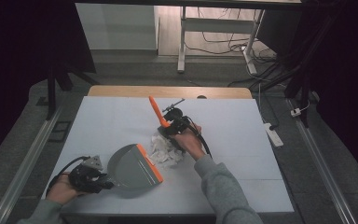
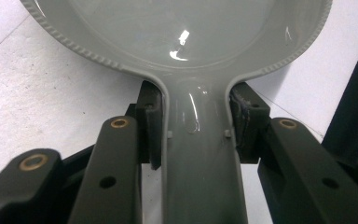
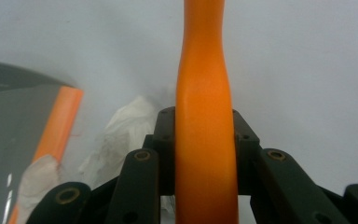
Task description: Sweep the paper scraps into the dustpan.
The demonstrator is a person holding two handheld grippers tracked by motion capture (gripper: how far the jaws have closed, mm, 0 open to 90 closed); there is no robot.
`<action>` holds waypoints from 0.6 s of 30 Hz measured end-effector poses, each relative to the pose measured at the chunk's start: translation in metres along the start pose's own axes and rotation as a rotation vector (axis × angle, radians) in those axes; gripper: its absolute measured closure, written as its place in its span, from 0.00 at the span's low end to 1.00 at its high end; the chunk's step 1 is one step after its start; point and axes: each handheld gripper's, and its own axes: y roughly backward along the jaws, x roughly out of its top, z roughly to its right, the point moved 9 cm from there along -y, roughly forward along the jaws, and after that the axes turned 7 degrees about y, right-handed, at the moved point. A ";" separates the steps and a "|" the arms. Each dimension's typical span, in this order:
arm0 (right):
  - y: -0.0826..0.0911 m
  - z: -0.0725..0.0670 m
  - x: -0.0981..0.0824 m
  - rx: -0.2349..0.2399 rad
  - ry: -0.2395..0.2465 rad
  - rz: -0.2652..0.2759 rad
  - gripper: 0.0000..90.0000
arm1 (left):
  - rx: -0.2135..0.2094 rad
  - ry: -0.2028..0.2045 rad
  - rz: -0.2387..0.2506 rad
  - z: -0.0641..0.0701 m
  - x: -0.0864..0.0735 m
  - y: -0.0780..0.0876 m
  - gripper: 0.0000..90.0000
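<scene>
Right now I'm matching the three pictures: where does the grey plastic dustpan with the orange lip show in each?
High view: grey plastic dustpan, lower centre-left.
Left gripper view: pan across the top, handle clamped in the claw.
Right gripper view: left edge.
Shared landmark: white table cover.

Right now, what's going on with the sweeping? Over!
Left gripper shut on dustpan handle. Right gripper shut on orange brush handle. Crumpled paper at the pan's orange lip. Nothing in the way.
</scene>
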 end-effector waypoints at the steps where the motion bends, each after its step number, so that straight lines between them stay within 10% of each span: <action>1: -0.001 -0.008 0.001 0.014 0.018 -0.002 0.79 | 0.000 0.000 0.000 0.000 0.000 0.000 0.68; 18: -0.001 -0.057 0.005 0.104 0.082 0.028 0.79 | -0.001 0.004 0.000 0.000 0.000 0.000 0.68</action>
